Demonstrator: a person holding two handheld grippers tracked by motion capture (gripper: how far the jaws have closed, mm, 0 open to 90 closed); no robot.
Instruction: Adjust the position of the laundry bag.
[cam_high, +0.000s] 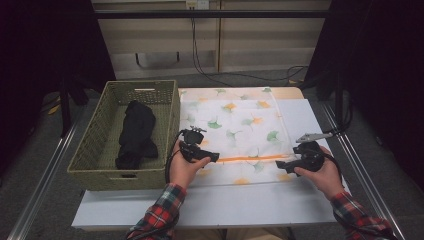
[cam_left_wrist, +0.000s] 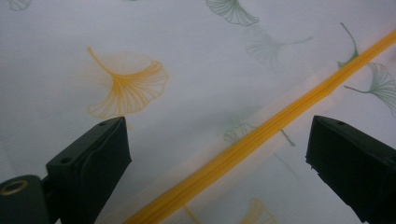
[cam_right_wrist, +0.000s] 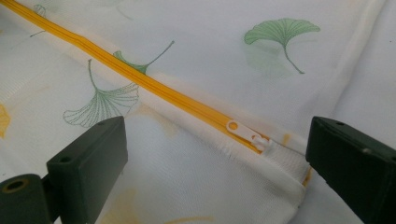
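A white mesh laundry bag (cam_high: 240, 120) printed with green and orange ginkgo leaves lies flat on the table. An orange zipper (cam_high: 247, 158) runs across its near part. My left gripper (cam_high: 212, 156) hovers over the zipper's left end, open, with the orange zipper (cam_left_wrist: 261, 135) running diagonally between its jaws. My right gripper (cam_high: 280, 164) is at the zipper's right end, also open. The white zipper pull (cam_right_wrist: 243, 133) lies between the right gripper's (cam_right_wrist: 217, 126) jaws, near the bag's corner. Neither left gripper (cam_left_wrist: 217, 128) pad touches the cloth.
A green wicker basket (cam_high: 90, 145) stands at the table's left with a black garment (cam_high: 135, 132) inside. The white table (cam_high: 210, 205) has bare surface in front of the bag. Black frame posts and cables stand behind the table.
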